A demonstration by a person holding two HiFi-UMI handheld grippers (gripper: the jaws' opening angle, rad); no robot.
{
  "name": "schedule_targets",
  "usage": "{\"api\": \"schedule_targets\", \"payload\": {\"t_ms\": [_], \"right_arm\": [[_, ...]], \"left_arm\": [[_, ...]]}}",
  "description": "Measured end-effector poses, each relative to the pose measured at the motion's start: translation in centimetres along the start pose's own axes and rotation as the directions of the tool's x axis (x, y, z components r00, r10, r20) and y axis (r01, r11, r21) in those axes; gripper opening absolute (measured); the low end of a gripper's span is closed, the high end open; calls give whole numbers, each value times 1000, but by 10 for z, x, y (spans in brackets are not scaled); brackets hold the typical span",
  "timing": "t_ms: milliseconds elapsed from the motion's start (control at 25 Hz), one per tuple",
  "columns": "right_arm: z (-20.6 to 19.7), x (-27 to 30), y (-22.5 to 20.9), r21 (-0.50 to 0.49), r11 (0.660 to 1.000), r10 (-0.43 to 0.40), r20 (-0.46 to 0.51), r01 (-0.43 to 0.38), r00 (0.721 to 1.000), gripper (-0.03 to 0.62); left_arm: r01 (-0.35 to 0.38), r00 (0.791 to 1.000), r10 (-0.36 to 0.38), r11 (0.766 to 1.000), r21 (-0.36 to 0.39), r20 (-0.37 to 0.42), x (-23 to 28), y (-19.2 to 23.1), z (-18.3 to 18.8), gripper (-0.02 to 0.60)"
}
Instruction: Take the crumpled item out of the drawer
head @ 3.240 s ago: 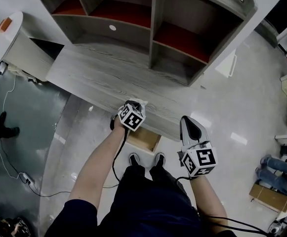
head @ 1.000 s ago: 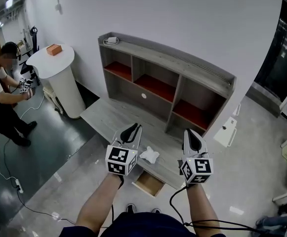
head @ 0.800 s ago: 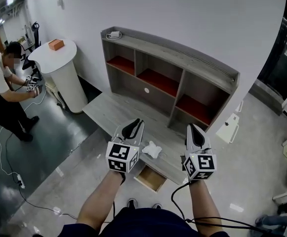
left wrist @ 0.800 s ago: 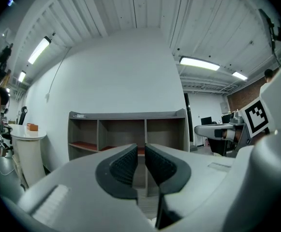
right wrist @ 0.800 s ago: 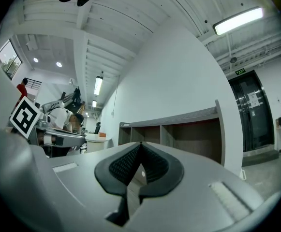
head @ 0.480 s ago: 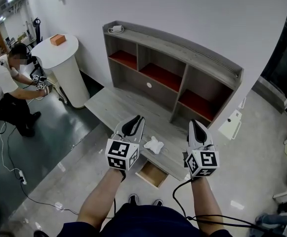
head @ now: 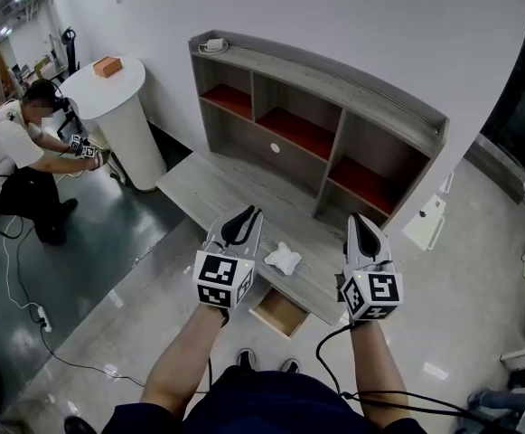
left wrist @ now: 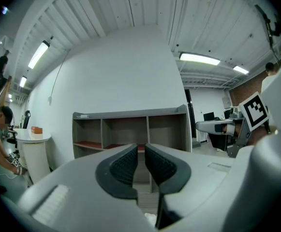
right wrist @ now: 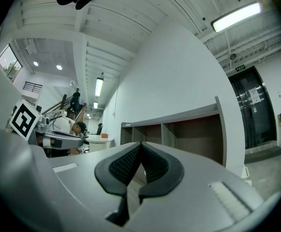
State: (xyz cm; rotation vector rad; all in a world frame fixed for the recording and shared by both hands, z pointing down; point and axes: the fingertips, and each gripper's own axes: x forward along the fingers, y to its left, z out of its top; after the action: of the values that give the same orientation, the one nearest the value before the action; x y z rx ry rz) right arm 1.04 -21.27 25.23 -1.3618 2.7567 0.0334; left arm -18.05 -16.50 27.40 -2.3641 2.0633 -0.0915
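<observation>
The crumpled white item (head: 283,259) lies on the grey wooden desk top (head: 210,193), between my two grippers. Just below the desk's front edge the small drawer (head: 280,311) stands pulled out, and its inside looks bare. My left gripper (head: 242,226) hovers just left of the item; in the left gripper view its jaws (left wrist: 141,147) stand a narrow gap apart with nothing between them. My right gripper (head: 362,232) hangs to the item's right, and its pads (right wrist: 140,144) meet at the tips with nothing held.
A grey shelf unit (head: 330,87) with red-floored compartments rises at the desk's back. A white round stand (head: 117,107) with an orange block (head: 107,66) is at the left, beside a crouching person (head: 14,156). Cables (head: 36,319) trail on the floor.
About three seconds ago my left gripper held the white item over the drawer; it now lies on the desk, free of the jaws. Over the last second both grippers barely moved.
</observation>
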Motion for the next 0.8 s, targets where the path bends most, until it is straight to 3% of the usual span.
{"api": "schedule_targets", "payload": {"t_ms": [800], "right_arm": [[-11, -4, -7, 24, 1000, -6, -7, 6, 1000, 6]], "left_arm": [[-7, 1000, 7, 999, -37, 2, 0, 3, -3, 49]]}}
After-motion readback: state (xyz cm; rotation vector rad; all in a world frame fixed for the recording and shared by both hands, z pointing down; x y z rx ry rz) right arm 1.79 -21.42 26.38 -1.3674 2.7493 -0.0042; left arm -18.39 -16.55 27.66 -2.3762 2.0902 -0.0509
